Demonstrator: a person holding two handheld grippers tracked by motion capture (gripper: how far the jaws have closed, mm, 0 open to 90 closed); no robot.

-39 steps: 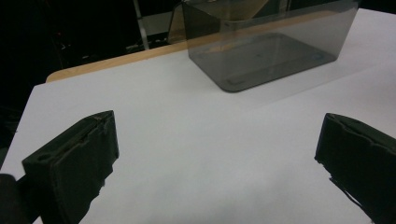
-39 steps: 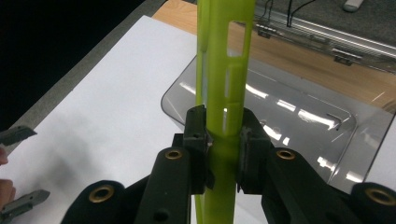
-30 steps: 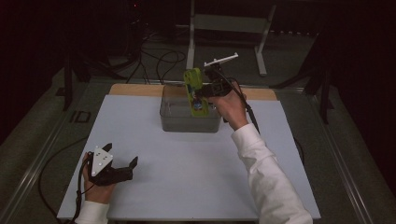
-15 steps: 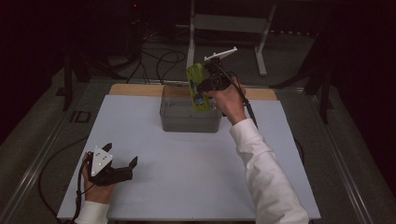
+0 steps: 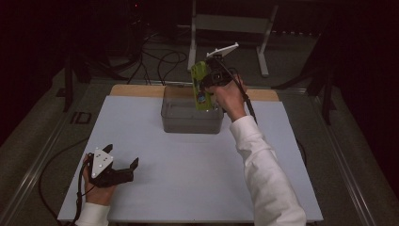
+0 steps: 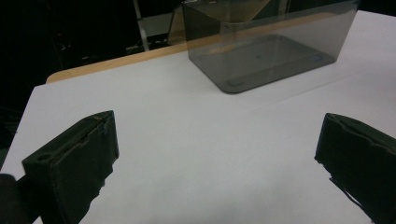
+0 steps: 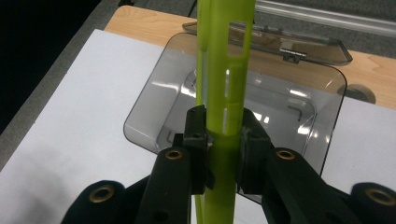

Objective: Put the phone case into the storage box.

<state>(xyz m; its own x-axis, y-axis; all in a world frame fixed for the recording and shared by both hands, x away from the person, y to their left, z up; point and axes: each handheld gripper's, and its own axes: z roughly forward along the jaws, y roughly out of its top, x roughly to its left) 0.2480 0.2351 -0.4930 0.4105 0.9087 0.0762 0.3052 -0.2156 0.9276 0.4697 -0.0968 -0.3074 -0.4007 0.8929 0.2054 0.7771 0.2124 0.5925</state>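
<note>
White table (image 5: 155,188), dark room behind. Right gripper (image 7: 223,135) clamped on the green pack (image 5: 200,87), held edge-on and upright above the bin (image 5: 188,123), over its right half. Pack's long axis near vertical, bin mouth directly below, so lowering it in looks like a straight drop. Left gripper (image 5: 123,169) jaws wide apart, nothing held, resting near the front-left corner, well away from the bin.
</note>
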